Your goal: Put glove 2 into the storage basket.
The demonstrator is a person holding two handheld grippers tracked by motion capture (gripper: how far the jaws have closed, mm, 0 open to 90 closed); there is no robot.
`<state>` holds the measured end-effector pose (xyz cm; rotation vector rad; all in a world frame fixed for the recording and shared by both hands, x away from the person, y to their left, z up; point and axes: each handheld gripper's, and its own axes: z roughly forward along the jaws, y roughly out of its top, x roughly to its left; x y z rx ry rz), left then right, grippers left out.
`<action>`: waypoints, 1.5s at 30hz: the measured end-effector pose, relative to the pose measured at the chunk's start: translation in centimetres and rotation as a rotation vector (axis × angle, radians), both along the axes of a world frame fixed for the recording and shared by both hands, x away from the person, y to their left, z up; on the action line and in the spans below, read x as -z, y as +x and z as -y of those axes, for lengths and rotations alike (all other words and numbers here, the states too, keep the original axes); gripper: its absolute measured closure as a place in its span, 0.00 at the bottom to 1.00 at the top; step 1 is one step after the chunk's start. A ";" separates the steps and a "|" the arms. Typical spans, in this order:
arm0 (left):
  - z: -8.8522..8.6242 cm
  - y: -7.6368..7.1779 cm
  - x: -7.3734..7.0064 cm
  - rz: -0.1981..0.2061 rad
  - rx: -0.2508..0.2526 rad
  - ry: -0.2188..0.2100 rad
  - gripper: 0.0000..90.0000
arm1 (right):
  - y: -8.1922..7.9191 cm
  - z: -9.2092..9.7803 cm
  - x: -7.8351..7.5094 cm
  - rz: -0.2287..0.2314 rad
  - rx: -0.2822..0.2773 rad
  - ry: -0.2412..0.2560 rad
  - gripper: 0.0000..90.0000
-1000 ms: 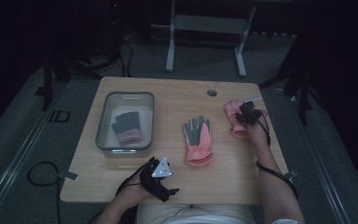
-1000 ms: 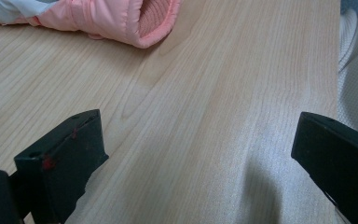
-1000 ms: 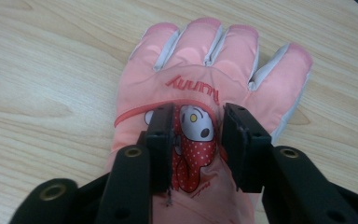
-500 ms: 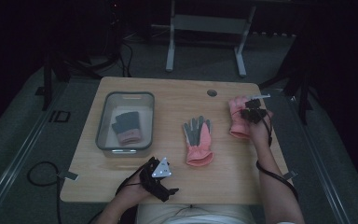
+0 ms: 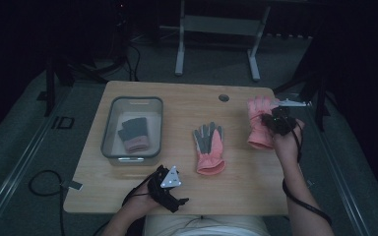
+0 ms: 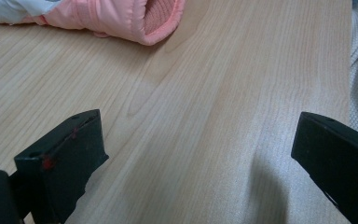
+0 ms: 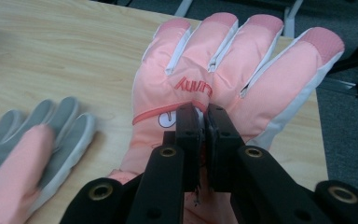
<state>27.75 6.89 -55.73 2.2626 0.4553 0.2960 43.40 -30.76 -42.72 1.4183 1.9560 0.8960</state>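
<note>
The right hand-held gripper (image 7: pixel 204 122) is clenched on the back of a pink glove (image 7: pixel 223 70), pinching a fold of its fabric between nearly closed jaws; in the high view this glove (image 5: pixel 259 123) sits near the right edge of the bench (image 5: pixel 187 105), fingers pointing away from the person. The left hand-held gripper (image 5: pixel 166 188) rests at the near edge of the bench with its jaws spread wide and nothing between them. A second pink glove (image 5: pixel 208 146) lies palm-up mid-bench, and a dark glove (image 5: pixel 134 132) lies inside the clear bin (image 5: pixel 109 129) to the left.
</note>
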 end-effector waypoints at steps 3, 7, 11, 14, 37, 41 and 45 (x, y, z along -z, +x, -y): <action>-0.1 0.1 0.1 0.001 -0.004 0.000 0.02 | -1.4 -0.2 -0.1 -0.001 -0.002 0.012 0.95; 0.0 0.1 0.0 0.002 -0.005 -0.001 0.02 | -3.3 -0.8 0.4 -0.004 0.002 0.020 0.95; 0.0 0.0 0.0 0.003 0.000 0.004 0.02 | -4.7 -1.5 1.9 -0.030 -0.019 0.040 0.95; 0.0 0.0 0.0 0.004 0.003 0.006 0.02 | -5.3 -2.2 3.3 -0.053 -0.039 0.034 0.95; 0.0 0.1 0.2 -0.003 0.012 0.013 0.02 | -2.8 -4.1 9.3 -0.150 -0.120 -0.012 0.91; -0.1 0.1 0.2 -0.004 0.013 0.010 0.02 | -3.0 -3.8 8.5 -0.125 -0.136 -0.013 0.86; -0.1 0.1 0.2 -0.005 0.013 0.011 0.02 | -3.5 -4.0 7.6 -0.068 -0.214 -0.062 0.77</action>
